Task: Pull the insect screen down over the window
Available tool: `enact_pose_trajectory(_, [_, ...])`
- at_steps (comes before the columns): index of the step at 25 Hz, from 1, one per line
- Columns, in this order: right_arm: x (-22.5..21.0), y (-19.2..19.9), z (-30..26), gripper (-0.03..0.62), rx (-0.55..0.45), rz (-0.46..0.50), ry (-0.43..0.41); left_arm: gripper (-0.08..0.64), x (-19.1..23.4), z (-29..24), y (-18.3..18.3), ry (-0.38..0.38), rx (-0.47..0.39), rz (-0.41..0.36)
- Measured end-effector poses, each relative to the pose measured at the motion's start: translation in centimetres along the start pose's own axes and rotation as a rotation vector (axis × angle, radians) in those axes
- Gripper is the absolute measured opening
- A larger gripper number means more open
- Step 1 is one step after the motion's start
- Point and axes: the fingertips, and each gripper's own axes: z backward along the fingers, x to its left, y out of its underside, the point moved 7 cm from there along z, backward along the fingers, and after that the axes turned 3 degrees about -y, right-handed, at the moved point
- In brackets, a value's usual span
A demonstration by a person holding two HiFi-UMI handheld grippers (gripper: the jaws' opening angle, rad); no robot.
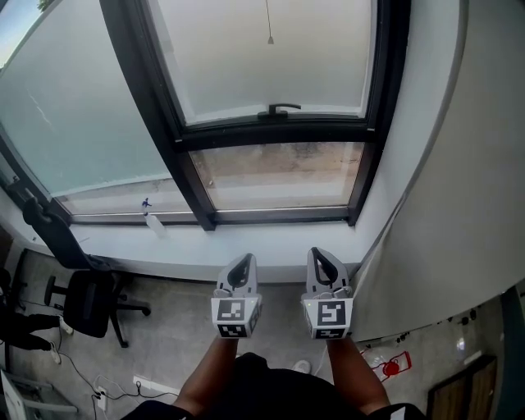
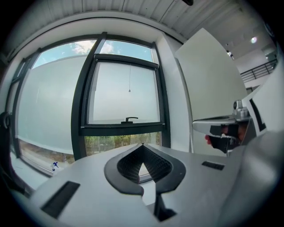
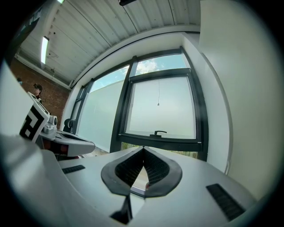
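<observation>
A dark-framed window [image 1: 279, 131] rises over two grippers, left gripper [image 1: 242, 267] and right gripper [image 1: 321, 262], both clenched on nothing, well below it. One pull cord [image 1: 270, 25], likely the insect screen's, hangs above one handle [image 1: 277, 108]. Open one gripper, pinch the cord's end squarely, then draw straight down.

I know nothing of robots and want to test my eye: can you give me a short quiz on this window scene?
1. True or false: the left tool and right tool are both shut and empty.
2. What stands on the sill, to the left? A) spray bottle B) mug C) plant
3. Fill in: the pull cord hangs above the window's ___.
Key: 1 true; 2 A; 3 handle.
</observation>
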Motion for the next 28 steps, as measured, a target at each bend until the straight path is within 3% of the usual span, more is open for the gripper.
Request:
enact_pose_trajectory(3, [-1.0, 0.1, -0.7, -0.005, 0.000, -0.007, 0.003, -0.005, 0.3, -0.9, -0.5, -0.023, -0.003, 0.034])
enact_pose_trajectory(9, [-2.6, 1.0, -3.8, -0.005, -0.003, 0.007, 0.022, -0.005, 1.9, -4.4, -0.6, -0.033, -0.001, 0.030])
enact_pose_trajectory(16, [-3.6, 1.3, -11.3, -0.005, 0.002, 0.052, 0.024, -0.005, 5.8, -10.5, -1.1, -0.017, -0.010, 0.031])
enact_pose_trajectory(28, [-6.1, 1.8, -21.8, -0.005, 0.040, 0.060, 0.122, -0.005, 12.6, -20.0, -2.8, 0.042, -0.057, 0.023])
